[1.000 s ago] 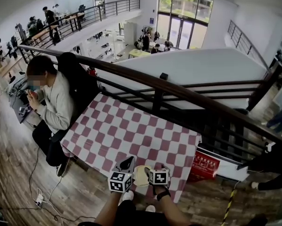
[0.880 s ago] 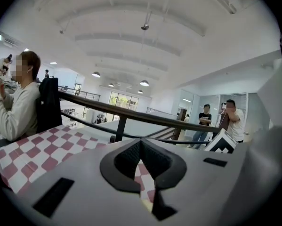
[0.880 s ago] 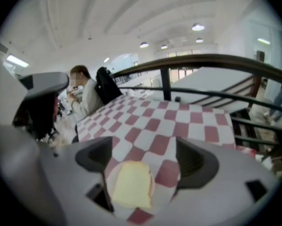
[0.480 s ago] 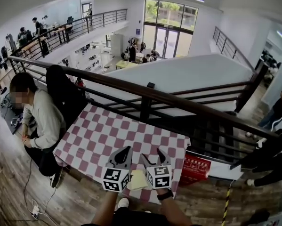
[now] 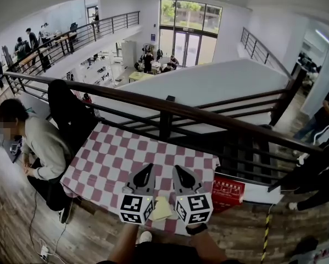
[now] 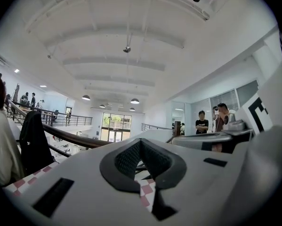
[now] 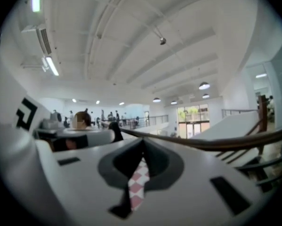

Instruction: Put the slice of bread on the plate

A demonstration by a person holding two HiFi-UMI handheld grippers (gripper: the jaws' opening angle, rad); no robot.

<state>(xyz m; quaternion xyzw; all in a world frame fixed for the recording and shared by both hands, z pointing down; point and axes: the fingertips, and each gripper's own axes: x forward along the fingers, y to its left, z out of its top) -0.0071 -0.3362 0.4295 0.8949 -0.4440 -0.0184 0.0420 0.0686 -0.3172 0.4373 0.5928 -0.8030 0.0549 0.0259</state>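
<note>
A red-and-white checked table (image 5: 131,153) lies below. At its near edge sits a pale yellow flat thing (image 5: 162,209), half hidden between the marker cubes; whether it is plate or bread I cannot tell. My left gripper (image 5: 148,169) and right gripper (image 5: 178,170) are held side by side high above that edge, pointing level toward the railing. In the left gripper view the left gripper (image 6: 141,142) has its fingertips together with nothing between them. The right gripper (image 7: 143,142) is likewise shut and empty in its own view, with only checked cloth (image 7: 138,182) showing through the slit.
A dark wooden railing (image 5: 208,117) runs along the table's far side, with an open drop to a lower floor beyond. A person (image 5: 40,142) sits at the table's left end beside a dark jacket (image 5: 71,111). A red sign (image 5: 227,194) stands at the right.
Both grippers have risen from the table's near edge and tipped up to level, showing larger now. The right jaws, spread earlier, have come together.
</note>
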